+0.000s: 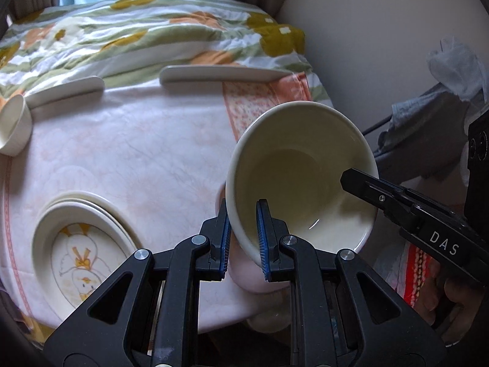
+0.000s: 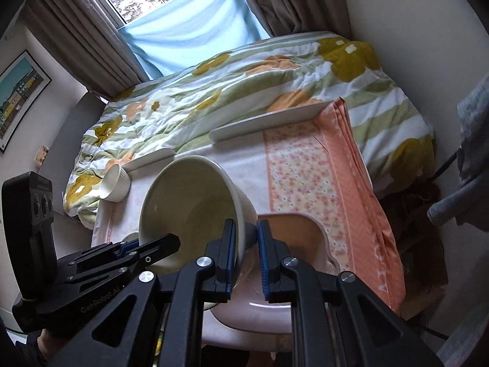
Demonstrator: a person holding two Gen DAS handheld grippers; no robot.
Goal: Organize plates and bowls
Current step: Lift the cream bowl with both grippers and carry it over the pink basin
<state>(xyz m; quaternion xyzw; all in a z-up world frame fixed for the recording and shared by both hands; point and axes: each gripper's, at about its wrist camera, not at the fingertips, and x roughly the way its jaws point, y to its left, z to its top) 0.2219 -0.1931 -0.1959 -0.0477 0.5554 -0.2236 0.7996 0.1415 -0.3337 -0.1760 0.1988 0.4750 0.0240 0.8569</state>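
Gripping opposite sides of one cream bowl [image 1: 301,177], the left gripper [image 1: 244,238] and right gripper [image 2: 247,258] each pinch its rim with narrow jaws; the bowl hangs tilted above the table's right edge, over a pink chair [image 2: 293,275]; it looks glazed, stiff, fairly heavy and breakable, so slippery at the wall; a plate stack [image 1: 82,244] sits near the table's front-left edge.
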